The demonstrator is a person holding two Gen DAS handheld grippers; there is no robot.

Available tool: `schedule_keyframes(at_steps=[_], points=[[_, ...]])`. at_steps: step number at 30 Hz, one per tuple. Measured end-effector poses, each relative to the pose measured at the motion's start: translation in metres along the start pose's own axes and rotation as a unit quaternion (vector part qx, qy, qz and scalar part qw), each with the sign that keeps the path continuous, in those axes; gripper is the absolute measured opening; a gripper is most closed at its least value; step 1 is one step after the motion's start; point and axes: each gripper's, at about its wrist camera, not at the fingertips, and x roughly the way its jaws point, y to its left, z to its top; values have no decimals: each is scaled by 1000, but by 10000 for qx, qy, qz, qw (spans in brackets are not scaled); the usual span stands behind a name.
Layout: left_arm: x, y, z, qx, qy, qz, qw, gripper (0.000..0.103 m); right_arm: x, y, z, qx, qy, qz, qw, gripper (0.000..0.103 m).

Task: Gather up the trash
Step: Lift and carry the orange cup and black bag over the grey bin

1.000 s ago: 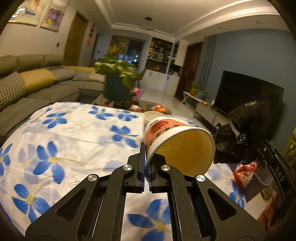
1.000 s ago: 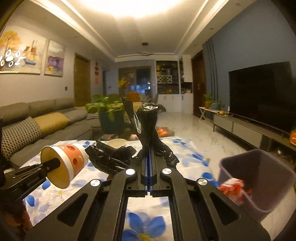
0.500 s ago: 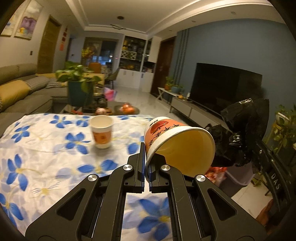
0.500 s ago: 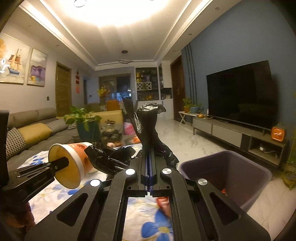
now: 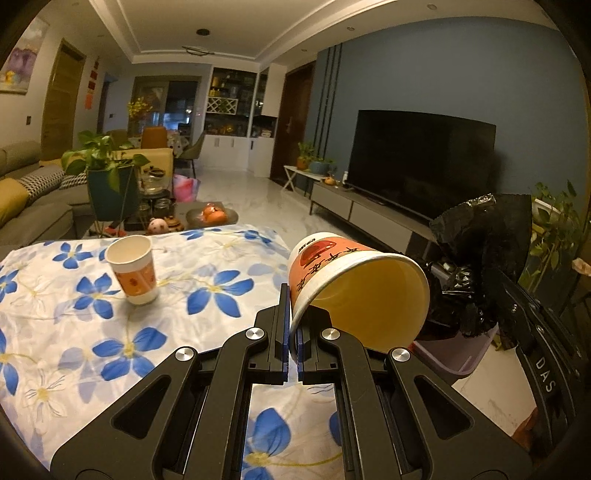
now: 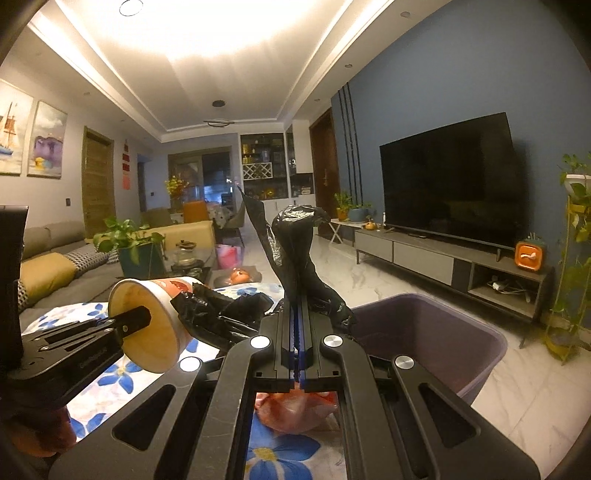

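Over table edge | left tongs [image 5: 293, 334] grip tilted cup [image 5: 354, 284] | right tongs [image 6: 298, 332] pinch black bag [image 6: 295, 251]

Warm, dimmish indoor light. Right wrist view: ceiling [image 6: 207, 33] glow blown out, w/ glare. Left wrist view darker; TV [image 5: 421, 162] near black. Both views sharp at centre, strong fisheye bend and black vignette at corners. Gripper bodies up close are dark, little detail.
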Motion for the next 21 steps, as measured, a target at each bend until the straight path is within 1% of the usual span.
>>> schedule_keyframes(at_steps=[8, 21], points=[[16, -16, 4, 146, 20, -147, 9998, 2, 0, -15, -1, 117, -43, -259, 9996, 2], [51, -57, 13, 393, 38, -542, 9978, 2, 9, -38, 2, 196, -152, -705, 9972, 2]])
